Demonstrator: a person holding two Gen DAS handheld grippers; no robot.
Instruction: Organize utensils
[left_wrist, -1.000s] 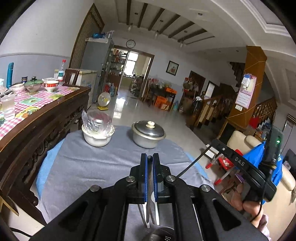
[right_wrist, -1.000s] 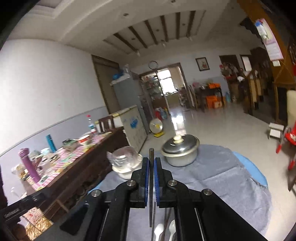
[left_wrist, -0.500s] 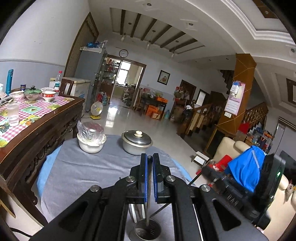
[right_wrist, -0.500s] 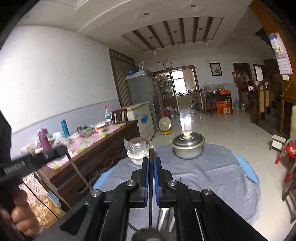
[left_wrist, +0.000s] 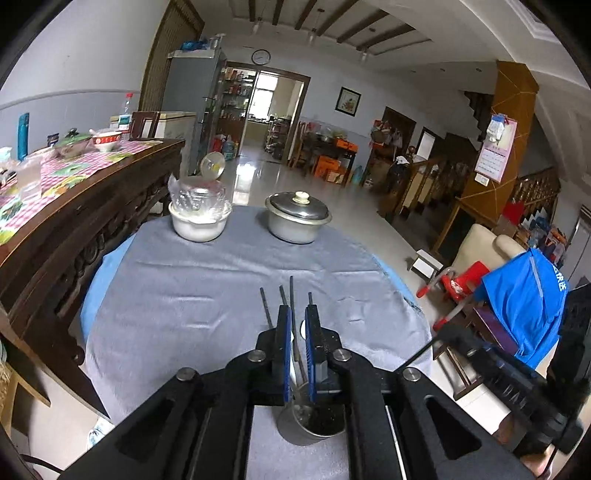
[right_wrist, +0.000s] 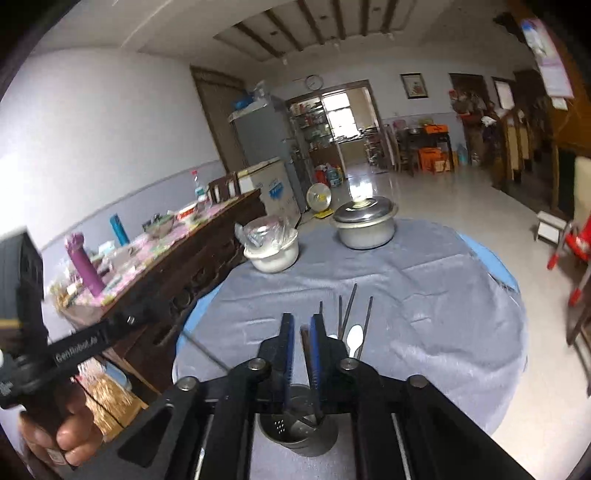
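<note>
Chopsticks (left_wrist: 291, 314) are standing nearly upright in metal holder (left_wrist: 312, 424) at near edge of round table w/ grey cloth (left_wrist: 192, 295), long axis running up and slightly away from camera, tips fanning outward above the rim. L gripper (left_wrist: 296, 332) is hovering right over the holder; its jaws are opening, and a chopstick is showing in the narrow gap btwn them, pads not visibly pressing it. R gripper (right_wrist: 300, 336) is hanging over same holder (right_wrist: 299, 432) from other side; its jaws are opening too, a dark stick btwn them, loose in the gap. In right wrist view a white spoon (right_wrist: 355, 338) is lying on the cloth just beyond, bowl pointing away. Lidded pot (left_wrist: 297, 218) and white bowl (left_wrist: 199, 221) w/ plastic wrap are sitting at far edge, well apart from holder.
</note>
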